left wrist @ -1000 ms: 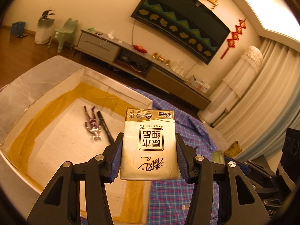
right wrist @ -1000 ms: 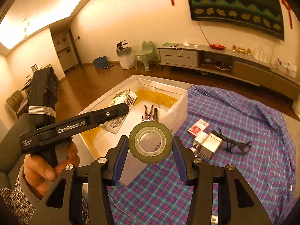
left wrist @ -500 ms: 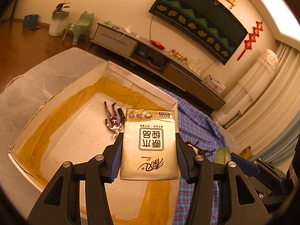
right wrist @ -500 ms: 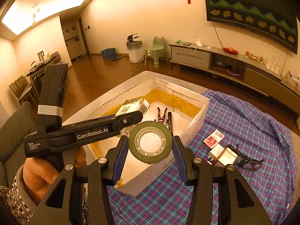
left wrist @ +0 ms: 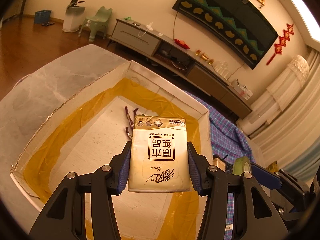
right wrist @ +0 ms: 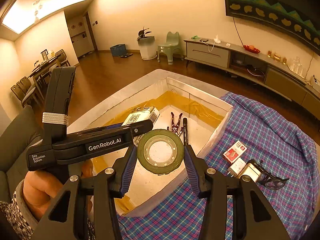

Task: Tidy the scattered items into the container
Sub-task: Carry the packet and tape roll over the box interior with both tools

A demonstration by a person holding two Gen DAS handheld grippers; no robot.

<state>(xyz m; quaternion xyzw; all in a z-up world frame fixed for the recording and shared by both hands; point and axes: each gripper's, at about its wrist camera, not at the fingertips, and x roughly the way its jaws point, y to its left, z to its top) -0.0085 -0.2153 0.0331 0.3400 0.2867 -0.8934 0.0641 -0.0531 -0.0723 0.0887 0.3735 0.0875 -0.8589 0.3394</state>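
Figurine (right wrist: 176,124) and pen (right wrist: 185,130) in box (right wrist: 210,144)

Cream-gold tissue pack (left wrist: 159,154); green tape roll (right wrist: 160,154); blue-pink plaid cloth (right wrist: 266,128); yellow-lined white box (left wrist: 164,85).

box (right wrist: 218,128) open on top, floor mostly bare; figurine (right wrist: 176,125) and pen (right wrist: 185,130) lying near far corner. left gripper (right wrist: 140,129) with tissue pack (left wrist: 159,154) over near-left part.

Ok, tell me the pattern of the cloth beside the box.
The cloth is a blue plaid with pink and white lines, clearest in the right wrist view.
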